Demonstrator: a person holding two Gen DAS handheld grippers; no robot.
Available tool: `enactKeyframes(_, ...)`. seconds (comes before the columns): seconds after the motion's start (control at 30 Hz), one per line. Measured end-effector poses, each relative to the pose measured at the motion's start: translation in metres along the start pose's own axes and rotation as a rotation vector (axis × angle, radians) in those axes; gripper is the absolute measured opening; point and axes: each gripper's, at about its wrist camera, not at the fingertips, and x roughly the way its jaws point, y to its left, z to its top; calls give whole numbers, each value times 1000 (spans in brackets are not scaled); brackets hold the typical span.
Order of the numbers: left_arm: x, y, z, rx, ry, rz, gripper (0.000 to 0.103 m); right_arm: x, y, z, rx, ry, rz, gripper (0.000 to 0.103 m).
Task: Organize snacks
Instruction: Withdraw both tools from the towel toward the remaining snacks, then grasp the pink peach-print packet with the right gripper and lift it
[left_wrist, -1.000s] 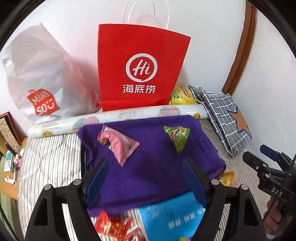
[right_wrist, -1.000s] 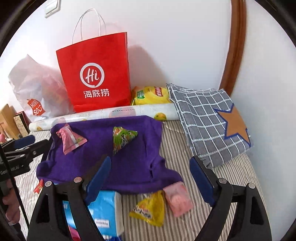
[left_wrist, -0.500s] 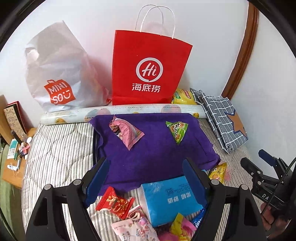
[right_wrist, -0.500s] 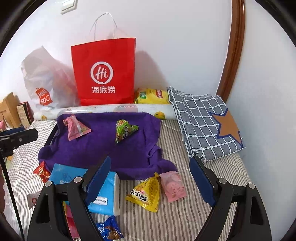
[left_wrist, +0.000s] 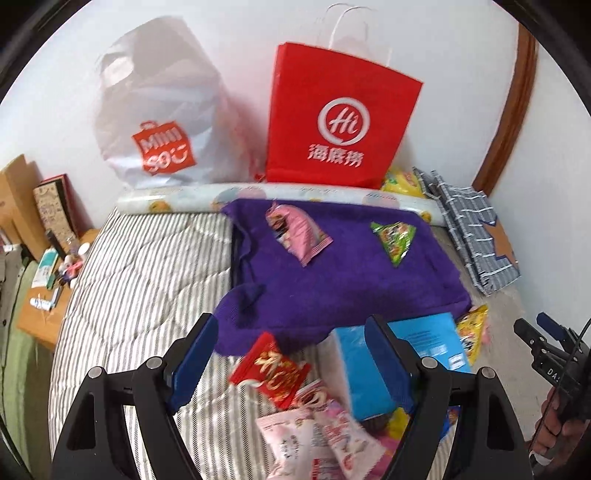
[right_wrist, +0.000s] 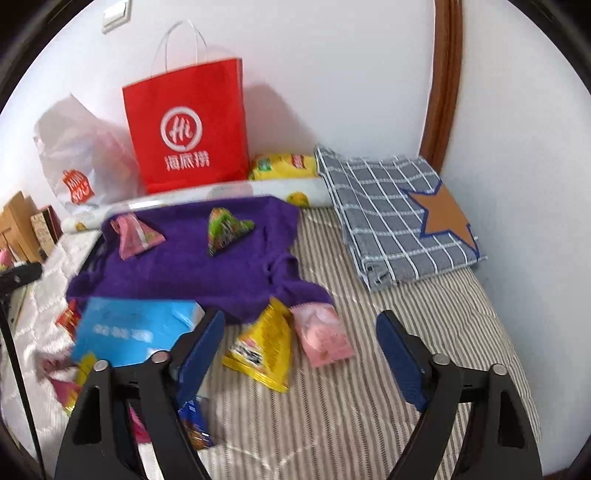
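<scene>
From the left wrist view, the left gripper (left_wrist: 291, 354) tilts down over a striped bed (left_wrist: 140, 280), its jaws wide apart and gripping nothing. A red snack packet (left_wrist: 271, 371) lies on the bed in the gap between its fingers, untouched, with pink packets (left_wrist: 317, 435) just below it and a blue box (left_wrist: 402, 358) partly behind the right finger. Further back, a pink pouch (left_wrist: 297, 230) and a green pouch (left_wrist: 395, 236) rest on a purple cloth (left_wrist: 332, 280). At the right edge a hand (left_wrist: 557, 428) holds the other gripper. Compared with a second ago, the camera has pulled back, bringing the red packet and the pink packets into sight.

From the right wrist view, the right gripper (right_wrist: 301, 354) also points down at the bed, its jaws closing with nothing pressed between them. A yellow pouch (right_wrist: 264, 350) and a pink packet (right_wrist: 323, 334) lie between the fingers, touching each other at the cloth's edge. Earlier these sat lower in the frame.
</scene>
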Motion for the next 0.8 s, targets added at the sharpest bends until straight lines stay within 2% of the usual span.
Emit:
enactKeyframes(0.07,3,6,-5,-16,9,-1,80,11,-6,-8,-9,19,-9,69)
enactKeyframes(0.13,7,10,-7,-24,19,0,80,22,-12,-13,-14,39,2,63)
enactKeyframes(0.43,25,22,-8,-82,35,11,80,69,-34,-7,32,70,31,59)
enactKeyframes(0.5,29,24,-8,-98,41,13,80,83,-37,-6,39,94,56,54)
enactKeyframes(0.7,36,27,-8,-98,60,16,80,110,-34,-11,26,163,145,54)
enactKeyframes(0.8,36,27,-9,-88,63,19,80,113,-26,-15,-15,158,123,54)
